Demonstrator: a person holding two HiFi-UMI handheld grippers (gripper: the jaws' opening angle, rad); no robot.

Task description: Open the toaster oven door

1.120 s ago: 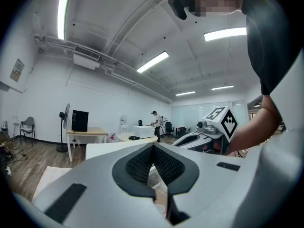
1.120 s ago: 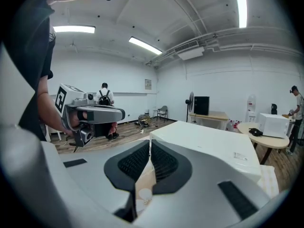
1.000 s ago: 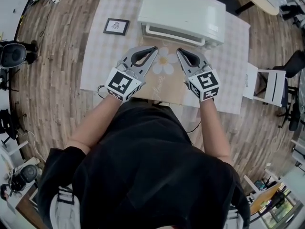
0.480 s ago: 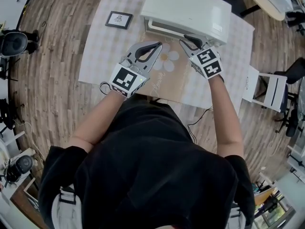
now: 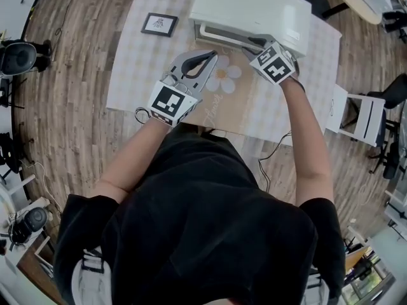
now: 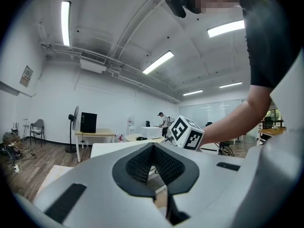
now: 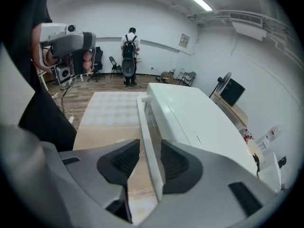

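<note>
1. While the left hand-held gripper point(image 5: 208, 57) hangs level over the bench point(image 5: 137, 75) with its jaws clenched together on nothing, the right hand-held gripper point(image 5: 256, 44) tilts down at the front of the toaster oven point(image 5: 254, 8).
2. Seen in the right gripper view, the right hand-held gripper point(image 7: 149, 146) is released: its jaws have just been opening and stand wide, one on each side of the white door handle point(image 7: 146, 122), which runs between them with a gap showing on its left side.
3. The toaster oven point(image 7: 199, 122) stands at the far side of the bench on a pale checked cloth, its door up against the body, not yet opened.
4. The door handle point(image 5: 226, 35) is a long bar across the upper front edge; the right hand-held gripper meets it toward its right end.
5. A brown mat point(image 5: 232, 110) with a white daisy point(image 5: 224, 78) lies just in front of the oven, under both grippers.
6. A small framed picture point(image 5: 159, 24) lies flat on the cloth to the left of the oven, well apart from the left hand-held gripper point(image 6: 153, 148).
</note>
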